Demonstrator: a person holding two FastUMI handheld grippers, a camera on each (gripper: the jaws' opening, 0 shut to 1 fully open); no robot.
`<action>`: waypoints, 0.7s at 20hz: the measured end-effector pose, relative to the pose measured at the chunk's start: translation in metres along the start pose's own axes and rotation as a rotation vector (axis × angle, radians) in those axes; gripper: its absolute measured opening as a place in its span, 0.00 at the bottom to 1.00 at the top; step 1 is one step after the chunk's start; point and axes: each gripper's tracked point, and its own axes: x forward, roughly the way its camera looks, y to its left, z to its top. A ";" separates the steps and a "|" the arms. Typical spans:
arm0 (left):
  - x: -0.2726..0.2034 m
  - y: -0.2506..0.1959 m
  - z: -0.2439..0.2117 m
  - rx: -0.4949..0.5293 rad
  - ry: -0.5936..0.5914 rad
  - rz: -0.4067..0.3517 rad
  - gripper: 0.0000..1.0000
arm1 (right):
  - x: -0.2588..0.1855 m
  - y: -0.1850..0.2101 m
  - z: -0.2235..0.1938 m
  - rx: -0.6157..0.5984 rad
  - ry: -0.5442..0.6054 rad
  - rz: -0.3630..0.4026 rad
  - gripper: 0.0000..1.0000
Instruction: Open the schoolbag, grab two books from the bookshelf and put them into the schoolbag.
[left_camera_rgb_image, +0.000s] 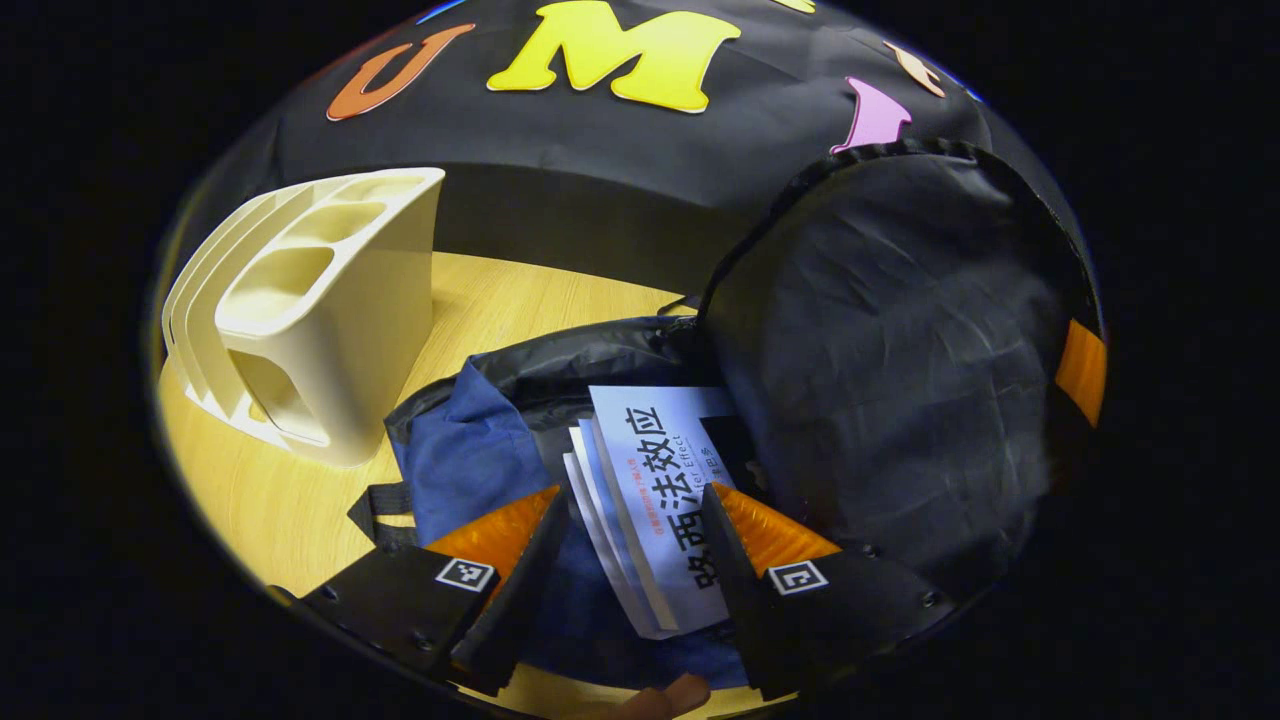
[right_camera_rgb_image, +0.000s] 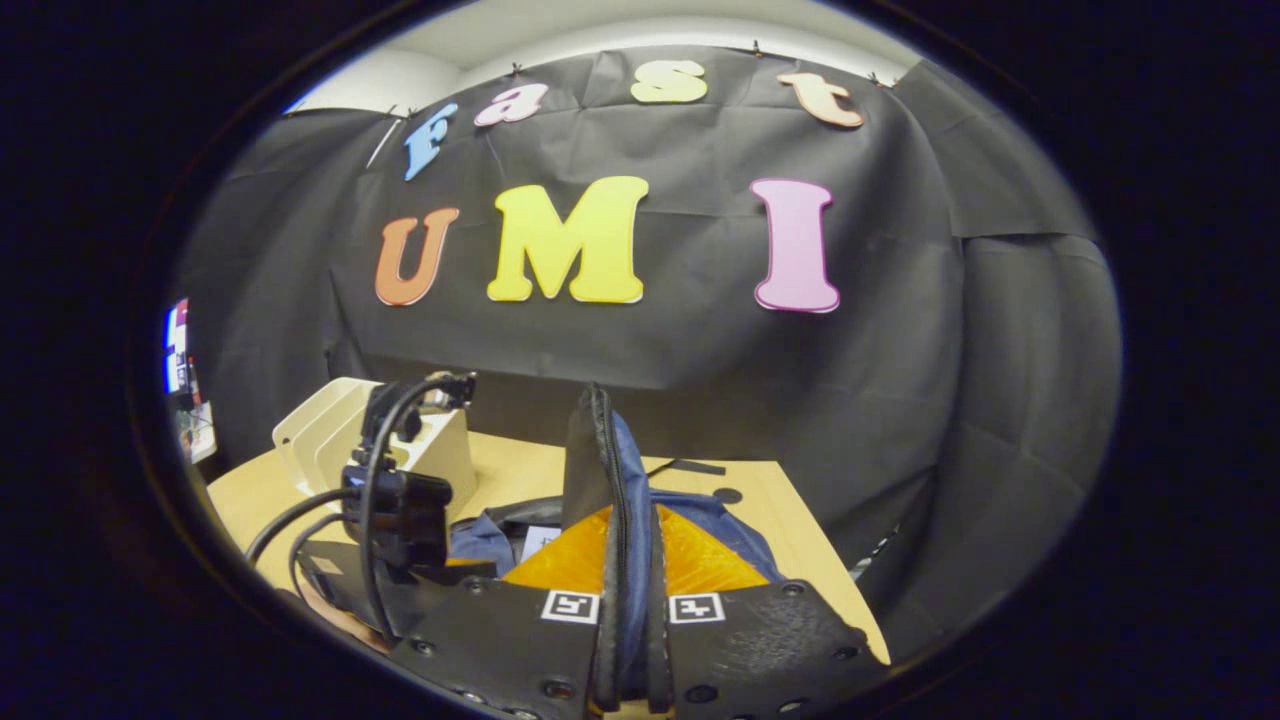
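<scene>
The schoolbag (left_camera_rgb_image: 460, 450) lies open on the table, blue outside with a dark lining. Its flap (left_camera_rgb_image: 880, 360) stands upright at the right. A pale book (left_camera_rgb_image: 655, 480) with a second one under it slants down into the bag's mouth. My left gripper (left_camera_rgb_image: 633, 492) hovers open just above, one finger on each side of the books. My right gripper (right_camera_rgb_image: 628, 520) is shut on the flap's zip edge (right_camera_rgb_image: 600, 440) and holds it up. The cream bookshelf (left_camera_rgb_image: 330, 300) stands left of the bag with its slots bare.
The wooden table (left_camera_rgb_image: 500, 300) runs back to the black cloth wall. In the right gripper view the left gripper's camera body and cables (right_camera_rgb_image: 395, 500) sit left of the flap, with the bookshelf (right_camera_rgb_image: 320, 430) behind. A person's fingertip (left_camera_rgb_image: 680, 693) shows at the bottom edge.
</scene>
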 end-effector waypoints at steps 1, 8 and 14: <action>-0.006 0.008 0.002 0.012 -0.017 0.018 0.84 | -0.001 -0.002 -0.002 0.001 0.004 -0.010 0.11; -0.057 0.054 0.014 0.026 -0.155 0.066 0.84 | -0.006 -0.005 -0.036 0.020 0.057 -0.069 0.18; -0.096 0.092 0.014 0.058 -0.229 0.121 0.84 | -0.012 0.004 -0.066 0.016 0.116 -0.105 0.34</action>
